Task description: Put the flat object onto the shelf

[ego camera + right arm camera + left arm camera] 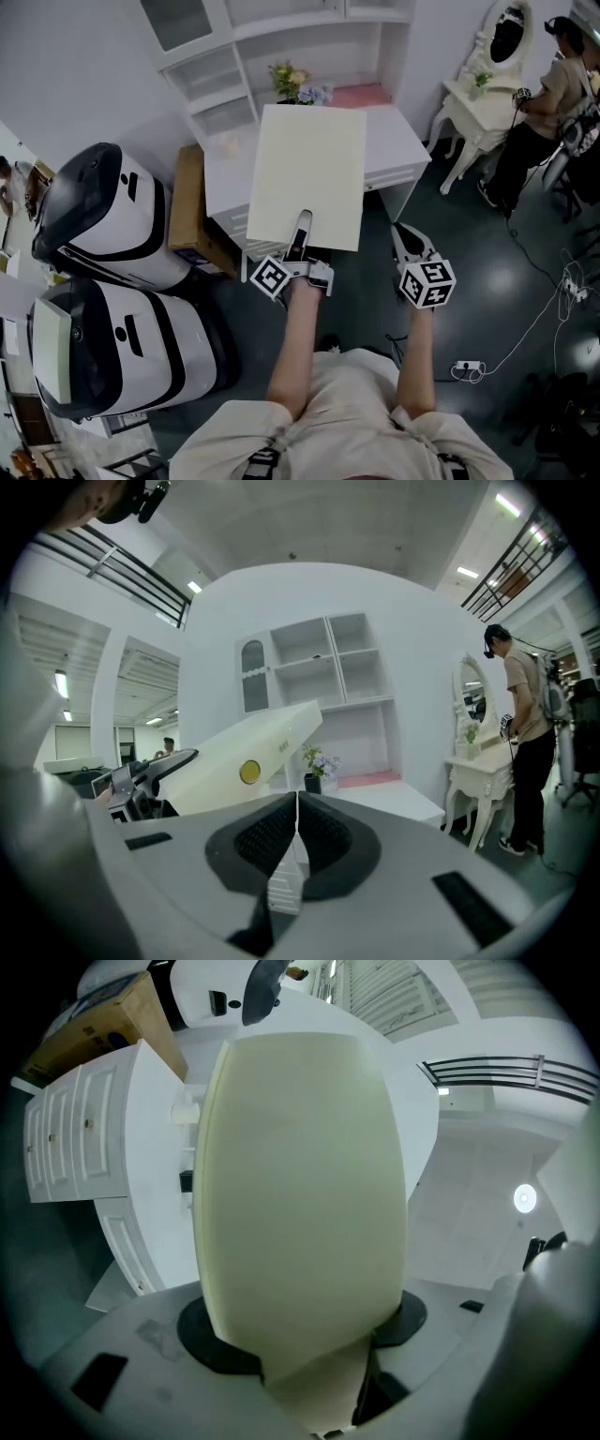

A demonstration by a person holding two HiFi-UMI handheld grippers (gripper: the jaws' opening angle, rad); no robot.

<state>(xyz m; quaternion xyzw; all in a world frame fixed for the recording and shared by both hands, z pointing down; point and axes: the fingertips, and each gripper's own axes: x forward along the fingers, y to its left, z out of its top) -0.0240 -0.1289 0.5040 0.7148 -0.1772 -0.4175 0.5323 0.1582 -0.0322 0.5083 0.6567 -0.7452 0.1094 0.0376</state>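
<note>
Left tool (301, 230) is clamped on the near edge of the board (307, 169), which is held at frame centre over the tabletop (398, 141). Right tool (409, 242) is shut and empty. Placement on the shelf (281, 56), at the top, is judged not yet done. Flowers (295, 82) are set in the way.

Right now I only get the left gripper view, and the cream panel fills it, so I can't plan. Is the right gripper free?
Observer: Yes. The right gripper is shut on nothing, apart from the panel, off its right edge.
Operator: Where is the shelf?
Observer: The white shelf unit stands behind the desk, beyond the panel's far edge.
Operator: Anything in the way?
Observer: A flower pot sits on the desk under the shelves.
</note>
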